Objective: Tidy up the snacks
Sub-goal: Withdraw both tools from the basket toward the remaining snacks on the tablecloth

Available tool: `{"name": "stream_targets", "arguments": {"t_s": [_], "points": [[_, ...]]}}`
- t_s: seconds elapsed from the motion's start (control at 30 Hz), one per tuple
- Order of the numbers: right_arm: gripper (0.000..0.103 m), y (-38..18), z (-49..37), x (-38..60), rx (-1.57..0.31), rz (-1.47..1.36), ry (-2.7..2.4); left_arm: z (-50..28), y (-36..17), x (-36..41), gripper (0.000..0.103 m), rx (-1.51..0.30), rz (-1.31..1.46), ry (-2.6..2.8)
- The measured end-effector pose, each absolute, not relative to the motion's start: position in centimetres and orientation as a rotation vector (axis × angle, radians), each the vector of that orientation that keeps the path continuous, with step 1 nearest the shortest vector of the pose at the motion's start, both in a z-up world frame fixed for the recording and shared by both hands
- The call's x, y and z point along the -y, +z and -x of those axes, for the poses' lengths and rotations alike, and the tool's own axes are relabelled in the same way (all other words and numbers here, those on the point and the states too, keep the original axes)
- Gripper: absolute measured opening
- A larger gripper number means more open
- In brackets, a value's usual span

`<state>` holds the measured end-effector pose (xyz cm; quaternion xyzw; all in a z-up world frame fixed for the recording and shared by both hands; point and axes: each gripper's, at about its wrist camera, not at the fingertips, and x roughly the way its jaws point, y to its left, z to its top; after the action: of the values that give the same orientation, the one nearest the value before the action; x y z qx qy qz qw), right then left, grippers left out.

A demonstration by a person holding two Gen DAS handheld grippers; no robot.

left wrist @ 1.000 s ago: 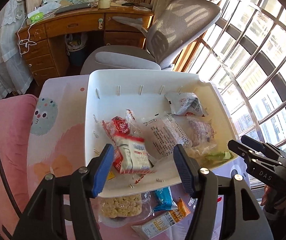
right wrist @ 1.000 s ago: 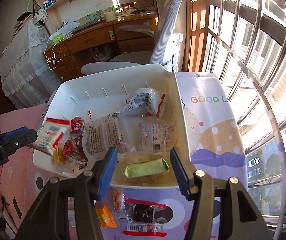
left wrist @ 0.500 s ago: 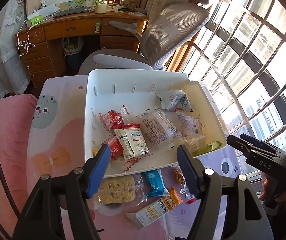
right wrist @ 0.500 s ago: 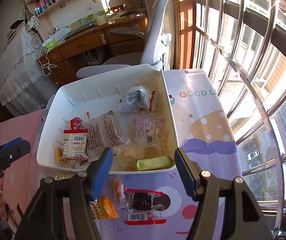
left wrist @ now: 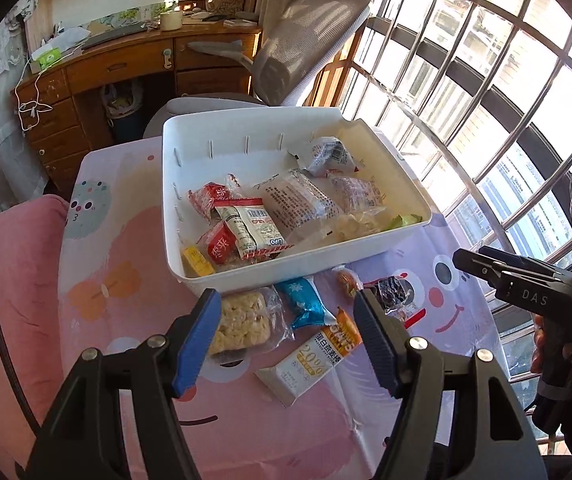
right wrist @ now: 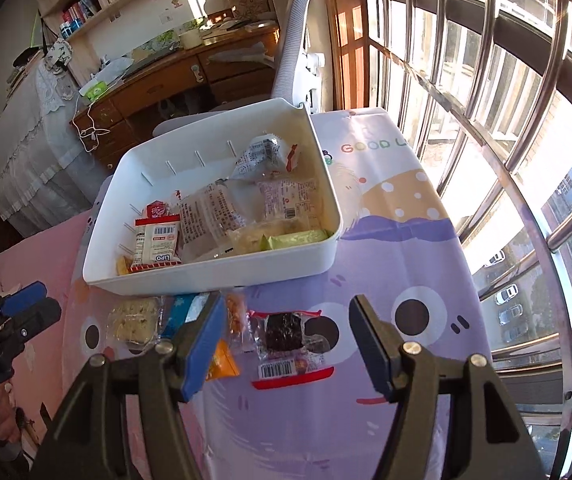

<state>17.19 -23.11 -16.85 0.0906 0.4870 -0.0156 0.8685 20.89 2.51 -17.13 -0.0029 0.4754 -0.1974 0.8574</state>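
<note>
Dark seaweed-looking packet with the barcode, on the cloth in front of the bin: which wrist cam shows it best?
Right wrist. The dark packet lies whole and unobstructed between the open right tongs, barcode visible. In the left wrist view the packet is partly hidden behind a finger of the left tongs.

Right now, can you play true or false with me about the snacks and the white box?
1. The white box has snacks inside. True.
2. Every snack is already in the box. False: several, like the rice cracker pack and the blue packet, lie on the tablecloth in front of it.
3. The left gripper holds a snack. False: it is open and empty.
4. The right gripper is open. True.
5. The green packet lies on the tablecloth. False: it is in the box, near its front wall.
</note>
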Motion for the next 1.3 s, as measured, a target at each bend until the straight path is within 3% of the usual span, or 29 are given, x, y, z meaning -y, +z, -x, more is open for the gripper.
{"name": "stream_targets", "arguments": {"t_s": [0.33,0.57,1.3], "points": [[0.065,-19.3,-14.4,21.7,-1.038,-0.117,-0.079,-19.7,-19.1,-1.2,0.072,-1.050,-0.143,-0.528],[0.077,-21.3,-13.7,20.9,-1.070,-0.108,-0.117,-19.6,-21.5,0.6,0.077,-1.099,-0.257,-0.632],[0.080,-26.4,-15.5,20.5,-0.991,-0.085,-0.082,-19.6,-28.5,6.3,0.079,-1.179,-0.538,-0.783]]}}
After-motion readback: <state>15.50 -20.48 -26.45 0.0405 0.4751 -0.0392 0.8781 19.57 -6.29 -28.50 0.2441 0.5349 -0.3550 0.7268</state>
